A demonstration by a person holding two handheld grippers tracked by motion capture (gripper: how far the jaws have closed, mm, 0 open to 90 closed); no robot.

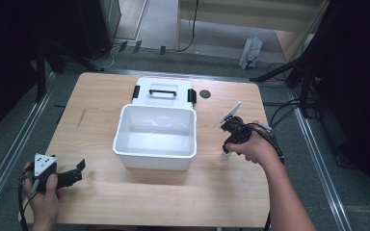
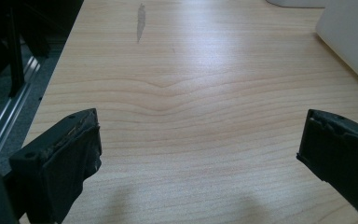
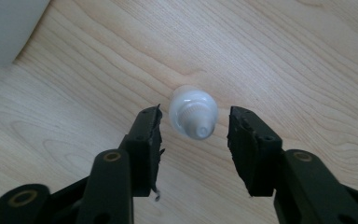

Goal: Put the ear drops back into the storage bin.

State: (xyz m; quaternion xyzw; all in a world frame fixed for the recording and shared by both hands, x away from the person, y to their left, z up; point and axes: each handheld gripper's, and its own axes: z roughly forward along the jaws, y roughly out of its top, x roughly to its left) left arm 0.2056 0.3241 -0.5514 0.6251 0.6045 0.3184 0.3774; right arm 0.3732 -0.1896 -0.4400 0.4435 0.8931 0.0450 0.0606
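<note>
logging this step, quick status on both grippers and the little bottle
Left gripper open, idle over bare table. Right gripper open, jaws straddling small white bottle, pads not touching. Nothing in the way.

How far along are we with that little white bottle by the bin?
Done: the white bin stands open, its lid behind it. In hand: the right gripper brackets the small white bottle, pads not yet touching. Left: grip and move it. The left gripper waits open.
</note>
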